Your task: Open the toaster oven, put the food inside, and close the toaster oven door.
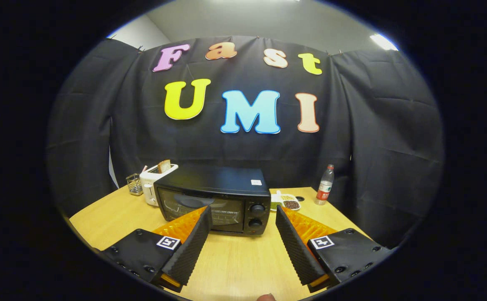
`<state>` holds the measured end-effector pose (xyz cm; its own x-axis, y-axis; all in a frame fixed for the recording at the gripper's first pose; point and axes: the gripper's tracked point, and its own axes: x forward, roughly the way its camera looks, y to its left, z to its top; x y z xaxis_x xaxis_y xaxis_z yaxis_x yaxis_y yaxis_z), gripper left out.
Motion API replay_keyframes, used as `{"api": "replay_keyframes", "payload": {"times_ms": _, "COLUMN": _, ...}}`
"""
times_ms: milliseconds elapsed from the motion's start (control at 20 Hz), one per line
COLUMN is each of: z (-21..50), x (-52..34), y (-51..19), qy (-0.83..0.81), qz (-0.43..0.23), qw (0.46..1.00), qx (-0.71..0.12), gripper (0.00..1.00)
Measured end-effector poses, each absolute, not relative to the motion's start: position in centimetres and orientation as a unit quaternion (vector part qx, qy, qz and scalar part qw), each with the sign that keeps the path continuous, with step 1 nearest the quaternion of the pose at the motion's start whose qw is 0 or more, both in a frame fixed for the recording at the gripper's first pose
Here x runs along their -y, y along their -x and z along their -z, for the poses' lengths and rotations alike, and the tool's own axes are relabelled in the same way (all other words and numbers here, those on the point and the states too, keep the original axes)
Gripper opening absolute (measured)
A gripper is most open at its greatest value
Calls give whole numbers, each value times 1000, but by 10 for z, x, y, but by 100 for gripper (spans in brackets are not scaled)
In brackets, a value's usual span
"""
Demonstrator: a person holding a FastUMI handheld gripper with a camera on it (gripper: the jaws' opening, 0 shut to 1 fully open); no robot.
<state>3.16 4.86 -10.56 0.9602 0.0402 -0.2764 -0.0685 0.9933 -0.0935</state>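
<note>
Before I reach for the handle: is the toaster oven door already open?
No, the toaster oven door sits shut, beyond the open tool.

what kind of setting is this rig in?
Likely a staged recording booth with a mock kitchen: a black cloth backdrop behind a wooden table holding a toaster oven, a toaster and a water bottle. The hand-held gripper is open.

Dim booth, ceiling light (382, 42) glare (edges fisheye-warped).
</note>
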Motion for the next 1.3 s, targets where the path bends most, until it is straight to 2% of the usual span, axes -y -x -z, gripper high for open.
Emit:
{"api": "replay_keyframes", "payload": {"times_ms": 600, "z": 32, "x": 0, "y": -18, "qy": 58, "qz": -1, "qw": 995, "qx": -83, "gripper": 97}}
{"api": "replay_keyframes", "payload": {"times_ms": 1300, "z": 14, "x": 48, "y": -29, "qy": 50, "qz": 36, "qw": 996, "qx": -64, "gripper": 97}}
